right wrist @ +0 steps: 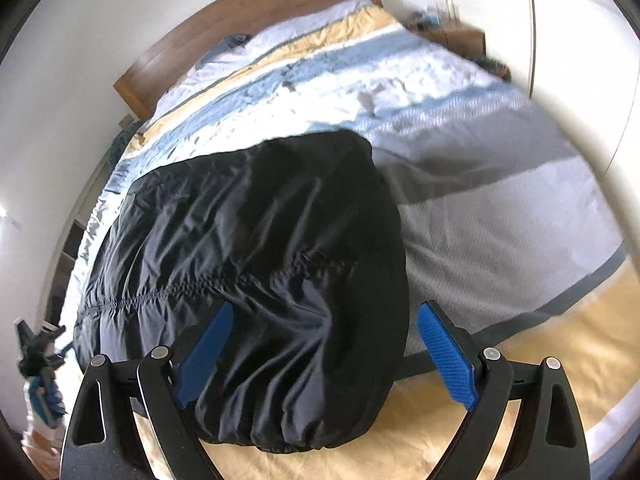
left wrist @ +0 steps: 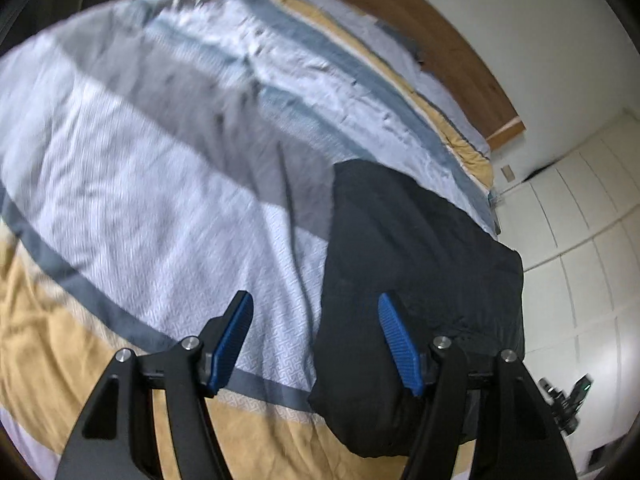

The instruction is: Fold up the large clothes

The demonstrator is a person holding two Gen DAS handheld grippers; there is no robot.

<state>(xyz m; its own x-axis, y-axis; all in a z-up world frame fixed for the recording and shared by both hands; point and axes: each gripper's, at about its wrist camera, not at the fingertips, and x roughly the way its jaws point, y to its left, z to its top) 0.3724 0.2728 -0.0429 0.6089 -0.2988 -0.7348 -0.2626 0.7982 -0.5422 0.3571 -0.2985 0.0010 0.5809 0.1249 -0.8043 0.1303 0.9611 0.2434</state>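
A large black garment (left wrist: 420, 280) lies folded in a compact rectangle on the striped bed cover (left wrist: 160, 160), near the bed's right front corner. My left gripper (left wrist: 316, 340) is open and empty above the garment's left edge; its right pad (left wrist: 398, 344) is over the cloth. In the right wrist view the garment (right wrist: 248, 240) fills the middle, with a gathered seam across it. My right gripper (right wrist: 324, 356) is open and empty, hovering over the garment's near end with its jaws wide.
The bed has a wooden headboard (right wrist: 240, 12) against a white wall. White wardrobe doors (left wrist: 580, 240) stand beside the bed. A bedside table (right wrist: 460, 38) is at the far corner. A blurred pale shape (right wrist: 600, 140) crosses the right of the right wrist view.
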